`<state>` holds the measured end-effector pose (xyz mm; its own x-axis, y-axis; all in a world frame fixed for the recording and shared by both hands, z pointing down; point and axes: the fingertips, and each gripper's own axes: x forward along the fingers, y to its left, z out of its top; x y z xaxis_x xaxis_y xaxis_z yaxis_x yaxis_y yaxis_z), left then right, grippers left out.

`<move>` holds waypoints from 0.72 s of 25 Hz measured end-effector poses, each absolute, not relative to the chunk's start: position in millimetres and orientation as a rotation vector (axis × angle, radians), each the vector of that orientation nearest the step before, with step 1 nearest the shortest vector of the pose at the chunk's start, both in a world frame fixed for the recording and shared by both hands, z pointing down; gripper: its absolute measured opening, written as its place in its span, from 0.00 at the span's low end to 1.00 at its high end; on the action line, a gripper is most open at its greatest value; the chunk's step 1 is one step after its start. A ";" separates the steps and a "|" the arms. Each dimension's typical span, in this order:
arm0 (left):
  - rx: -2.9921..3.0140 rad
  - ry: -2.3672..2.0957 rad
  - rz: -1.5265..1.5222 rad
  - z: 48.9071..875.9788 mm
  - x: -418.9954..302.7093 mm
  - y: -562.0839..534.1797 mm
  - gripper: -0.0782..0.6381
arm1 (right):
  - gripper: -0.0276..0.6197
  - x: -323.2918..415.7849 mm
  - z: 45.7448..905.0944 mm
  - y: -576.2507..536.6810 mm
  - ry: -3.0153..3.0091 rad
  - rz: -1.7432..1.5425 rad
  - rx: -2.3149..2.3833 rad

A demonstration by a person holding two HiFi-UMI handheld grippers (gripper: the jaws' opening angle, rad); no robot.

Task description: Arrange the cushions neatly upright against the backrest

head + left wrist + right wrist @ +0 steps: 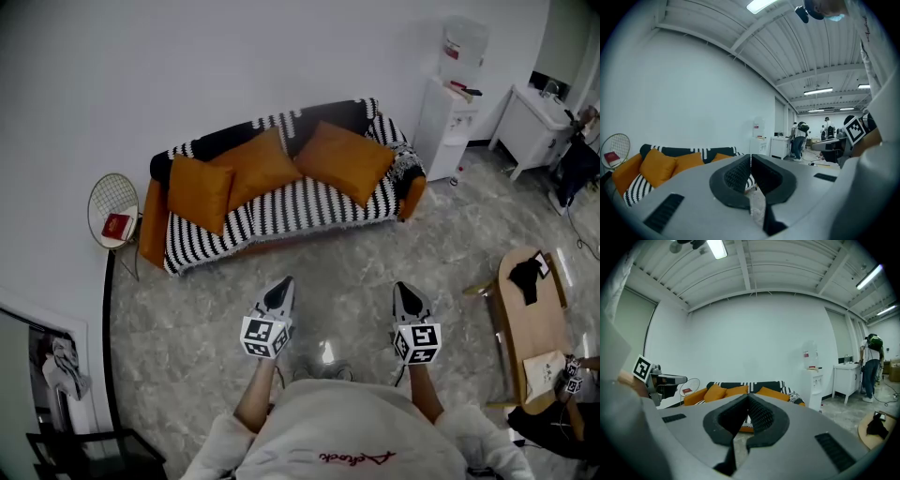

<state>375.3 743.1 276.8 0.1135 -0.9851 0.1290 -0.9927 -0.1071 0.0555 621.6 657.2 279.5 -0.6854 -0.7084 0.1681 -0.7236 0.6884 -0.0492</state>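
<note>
Cushions [255,167] sit crooked on the sofa [281,214], nothing started yet. Left gripper [280,289] and right gripper [406,292] are both closed, empty; next I'd step closer and grab one.

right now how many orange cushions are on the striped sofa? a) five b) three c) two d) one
B: the head view shows three, a left cushion by the armrest, a middle cushion overlapping it, and a right cushion toward the far end of the sofa.
</note>
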 end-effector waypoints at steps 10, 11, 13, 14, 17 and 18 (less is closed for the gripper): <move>2.215 -2.008 0.107 288.3 389.5 720.5 0.16 | 0.08 630.7 294.1 632.2 -2.743 0.190 1.143; 2.215 -2.011 0.113 289.2 388.8 718.1 0.16 | 0.09 629.2 295.5 629.5 -2.743 0.192 1.138; 2.219 -2.009 0.126 291.6 387.5 711.8 0.16 | 0.09 626.1 298.2 623.0 -2.738 0.193 1.133; 2.219 -2.006 0.126 292.8 386.1 707.7 0.16 | 0.09 624.3 299.4 618.5 -2.732 0.189 1.132; 2.204 -1.995 0.116 298.9 378.5 692.8 0.16 | 0.08 616.4 301.1 603.5 -2.715 0.170 1.127; 2.199 -1.987 0.112 302.0 375.7 687.3 0.16 | 0.08 613.0 301.2 598.5 -2.714 0.164 1.125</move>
<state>375.7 687.3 302.0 0.1067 -0.9792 0.1727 -0.9924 -0.0942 0.0795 613.0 598.5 301.2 -0.6906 -0.6874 0.2249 -0.7095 0.7043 -0.0258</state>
